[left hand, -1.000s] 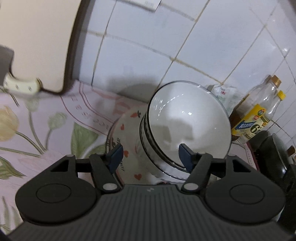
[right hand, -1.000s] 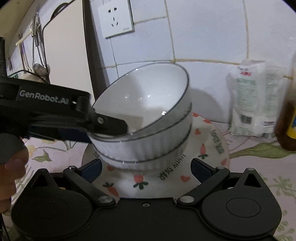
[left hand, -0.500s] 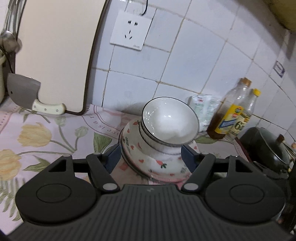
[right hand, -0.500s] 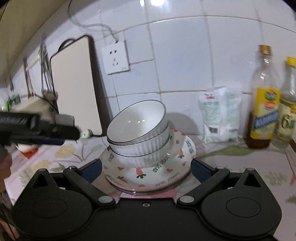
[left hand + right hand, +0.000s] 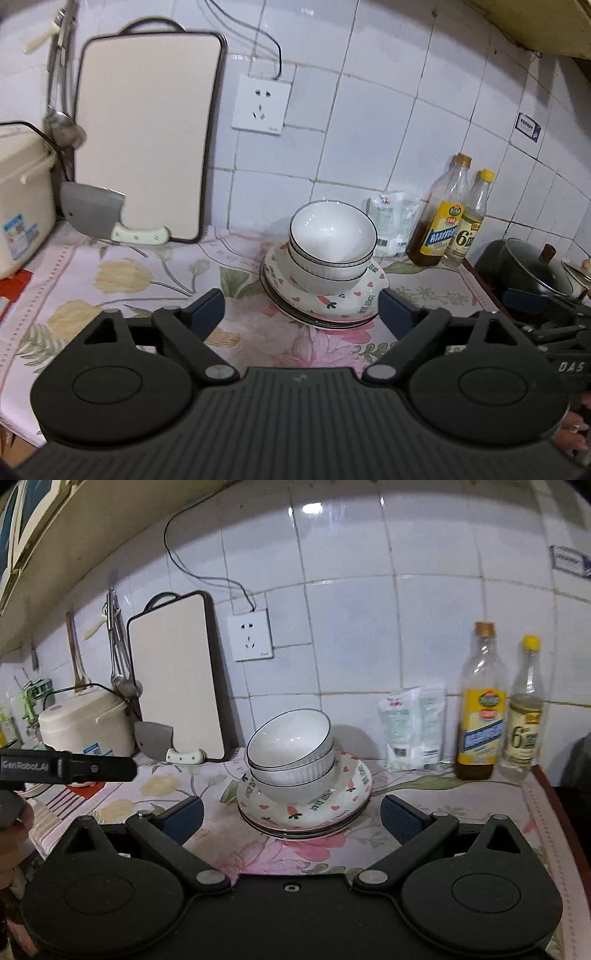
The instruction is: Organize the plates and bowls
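Observation:
White ribbed bowls (image 5: 332, 247) with dark rims are nested, tilted, on a stack of plates (image 5: 343, 306) whose top plate has carrots and hearts. The stack stands on the flowered counter near the tiled wall. It also shows in the right wrist view, bowls (image 5: 291, 753) on plates (image 5: 314, 812). My left gripper (image 5: 301, 310) is open and empty, held back in front of the stack. My right gripper (image 5: 291, 814) is open and empty, also in front of the stack. The left gripper's body (image 5: 66, 770) shows at the left of the right wrist view.
A cutting board (image 5: 144, 144) leans on the wall with a cleaver (image 5: 99, 218) before it. A rice cooker (image 5: 85, 723) stands left. Two bottles (image 5: 480, 705) and a white packet (image 5: 410, 731) stand right of the stack. A dark pot (image 5: 532, 273) sits far right.
Both grippers have pulled back from the stack, which now looks smaller and farther off. The left gripper's finger has left the bowl rim. The bowls and plates have stayed put.

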`<state>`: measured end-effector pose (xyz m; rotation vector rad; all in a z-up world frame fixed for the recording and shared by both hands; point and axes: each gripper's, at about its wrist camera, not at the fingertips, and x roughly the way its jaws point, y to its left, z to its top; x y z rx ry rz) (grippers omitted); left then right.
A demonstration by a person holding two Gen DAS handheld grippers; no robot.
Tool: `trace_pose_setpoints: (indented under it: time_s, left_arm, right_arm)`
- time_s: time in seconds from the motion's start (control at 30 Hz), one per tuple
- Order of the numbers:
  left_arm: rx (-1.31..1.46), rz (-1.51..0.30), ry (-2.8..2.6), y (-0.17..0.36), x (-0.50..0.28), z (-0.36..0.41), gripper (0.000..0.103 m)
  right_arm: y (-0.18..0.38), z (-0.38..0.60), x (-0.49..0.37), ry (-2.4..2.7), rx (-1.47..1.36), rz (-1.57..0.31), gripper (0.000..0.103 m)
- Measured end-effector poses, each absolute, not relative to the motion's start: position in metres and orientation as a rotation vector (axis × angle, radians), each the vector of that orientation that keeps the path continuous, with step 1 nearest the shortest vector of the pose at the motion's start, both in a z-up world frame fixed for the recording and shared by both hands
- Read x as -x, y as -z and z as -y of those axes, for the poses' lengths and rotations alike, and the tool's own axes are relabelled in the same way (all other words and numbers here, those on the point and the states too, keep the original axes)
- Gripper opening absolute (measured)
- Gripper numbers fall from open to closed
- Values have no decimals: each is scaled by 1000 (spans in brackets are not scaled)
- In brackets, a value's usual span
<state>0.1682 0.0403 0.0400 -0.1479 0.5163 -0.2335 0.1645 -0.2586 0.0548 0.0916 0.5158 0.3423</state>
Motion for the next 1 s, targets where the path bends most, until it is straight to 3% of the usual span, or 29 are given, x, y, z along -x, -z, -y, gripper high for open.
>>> trace_pose_setpoints:
  time_s: [0.27,0.53,1.0]
  left_arm:
    - [73,-504,171,-45,-125,-45,103]
    - [0,-536,135,-34,-99,-39,103]
    - [-16,-428,36,-36,-56,-38,103]
  right_arm:
    - [-68,247,-122,-229,-44,-498,103]
    - [-68,238,-98,-91,-39,-527,103]
    - [-79,229,-42,-26,-21,-451,103]
